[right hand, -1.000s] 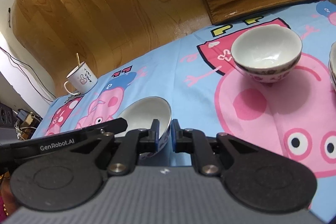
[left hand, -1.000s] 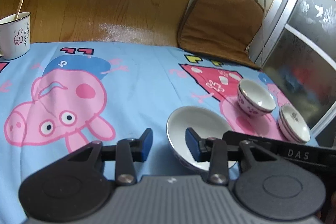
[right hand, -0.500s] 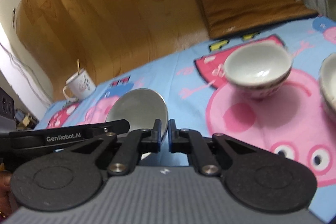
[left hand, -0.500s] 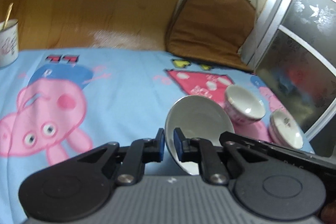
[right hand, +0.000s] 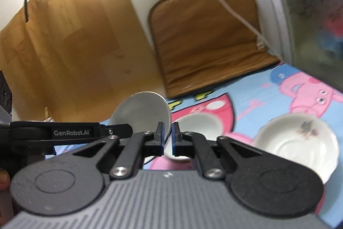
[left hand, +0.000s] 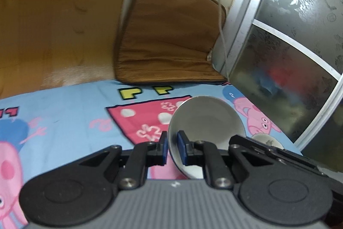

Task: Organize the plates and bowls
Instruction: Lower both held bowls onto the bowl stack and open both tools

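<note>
A white bowl (left hand: 205, 121) is held between both grippers, lifted and tilted above the blue cartoon tablecloth (left hand: 64, 113). My left gripper (left hand: 172, 148) is shut on its left rim. My right gripper (right hand: 168, 138) is shut on its right rim; the same bowl (right hand: 141, 113) shows at the left in the right wrist view. Beyond my right gripper a second white bowl (right hand: 199, 128) stands on the cloth, partly hidden. A white saucer with a small flower print (right hand: 298, 141) lies to its right; it peeks out behind my right gripper's body in the left wrist view (left hand: 265, 141).
A brown cushion (left hand: 169, 40) leans against the wall behind the table. A frosted glass door with a metal frame (left hand: 289, 40) stands at the right. A white cable (right hand: 235, 12) hangs over the cushion. Wooden panelling (right hand: 64, 46) covers the wall at left.
Both grippers have carried the white bowl up and to the right, toward the second bowl and the saucer. The mug has left the left wrist view.
</note>
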Demonstrator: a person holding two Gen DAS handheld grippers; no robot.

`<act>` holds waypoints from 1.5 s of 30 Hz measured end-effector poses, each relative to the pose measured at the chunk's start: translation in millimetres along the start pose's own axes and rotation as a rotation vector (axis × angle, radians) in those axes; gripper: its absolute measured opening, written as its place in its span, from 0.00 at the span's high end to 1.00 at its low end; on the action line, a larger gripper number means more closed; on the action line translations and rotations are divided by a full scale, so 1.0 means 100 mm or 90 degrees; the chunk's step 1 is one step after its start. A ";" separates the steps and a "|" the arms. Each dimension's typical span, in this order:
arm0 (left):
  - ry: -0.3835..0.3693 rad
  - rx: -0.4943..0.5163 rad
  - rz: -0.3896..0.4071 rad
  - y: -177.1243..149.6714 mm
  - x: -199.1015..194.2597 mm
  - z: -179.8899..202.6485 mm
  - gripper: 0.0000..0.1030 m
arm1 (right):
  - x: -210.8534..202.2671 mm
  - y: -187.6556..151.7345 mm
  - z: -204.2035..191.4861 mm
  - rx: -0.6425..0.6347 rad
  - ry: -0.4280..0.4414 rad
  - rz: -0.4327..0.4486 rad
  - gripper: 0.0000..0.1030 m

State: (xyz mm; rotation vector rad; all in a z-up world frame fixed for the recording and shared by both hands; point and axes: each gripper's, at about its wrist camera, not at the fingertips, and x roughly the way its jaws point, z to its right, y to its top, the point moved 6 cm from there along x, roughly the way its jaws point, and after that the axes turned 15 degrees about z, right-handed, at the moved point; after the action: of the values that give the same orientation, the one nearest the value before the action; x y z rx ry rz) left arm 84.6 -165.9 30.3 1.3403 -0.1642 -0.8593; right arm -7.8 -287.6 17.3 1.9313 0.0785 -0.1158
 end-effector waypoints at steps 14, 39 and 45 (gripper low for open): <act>0.020 0.036 -0.029 -0.10 0.37 0.09 0.83 | 0.14 -0.05 0.25 0.013 -0.050 -0.001 0.84; 0.065 0.039 -0.036 -0.19 0.33 -0.07 0.48 | 0.04 -0.08 0.28 0.037 -0.058 -0.008 0.60; 0.068 0.062 -0.030 -0.22 0.26 -0.02 0.48 | -0.02 -0.08 0.25 0.035 -0.061 -0.006 0.60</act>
State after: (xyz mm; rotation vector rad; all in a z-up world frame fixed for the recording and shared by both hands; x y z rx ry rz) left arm 94.1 -179.9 1.1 1.4833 -0.0919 -0.8251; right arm -11.6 -307.8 1.7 1.9773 0.0212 -0.2187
